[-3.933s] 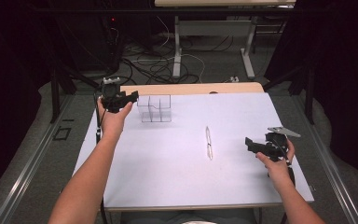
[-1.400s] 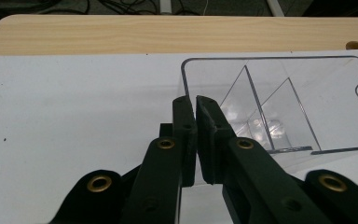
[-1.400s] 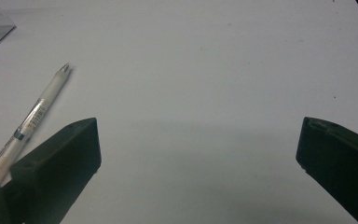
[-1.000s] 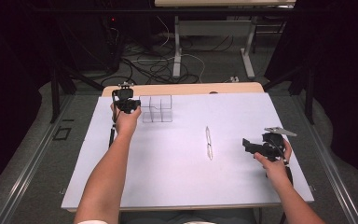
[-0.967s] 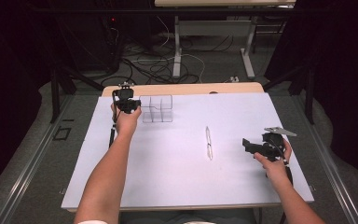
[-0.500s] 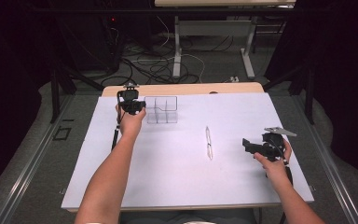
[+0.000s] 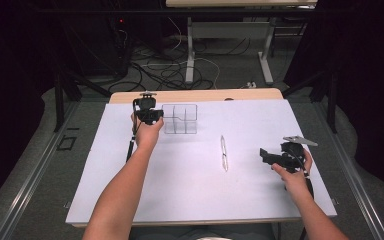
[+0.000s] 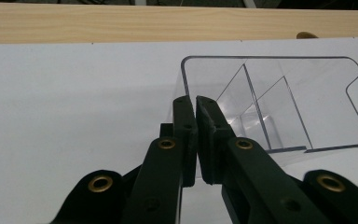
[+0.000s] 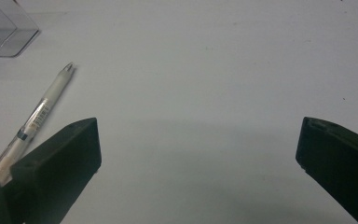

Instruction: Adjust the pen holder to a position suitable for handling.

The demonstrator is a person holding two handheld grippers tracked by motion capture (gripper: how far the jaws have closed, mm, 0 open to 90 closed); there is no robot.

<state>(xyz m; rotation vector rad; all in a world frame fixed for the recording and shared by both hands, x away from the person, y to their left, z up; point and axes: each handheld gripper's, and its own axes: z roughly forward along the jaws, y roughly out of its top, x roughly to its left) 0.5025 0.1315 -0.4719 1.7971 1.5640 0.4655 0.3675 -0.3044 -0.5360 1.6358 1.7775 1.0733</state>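
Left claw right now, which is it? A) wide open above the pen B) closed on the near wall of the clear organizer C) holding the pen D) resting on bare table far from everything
B: in the left gripper view the left claw has its jaws nearly together, pinching the edge of the clear organizer; the pen lies apart on the table.
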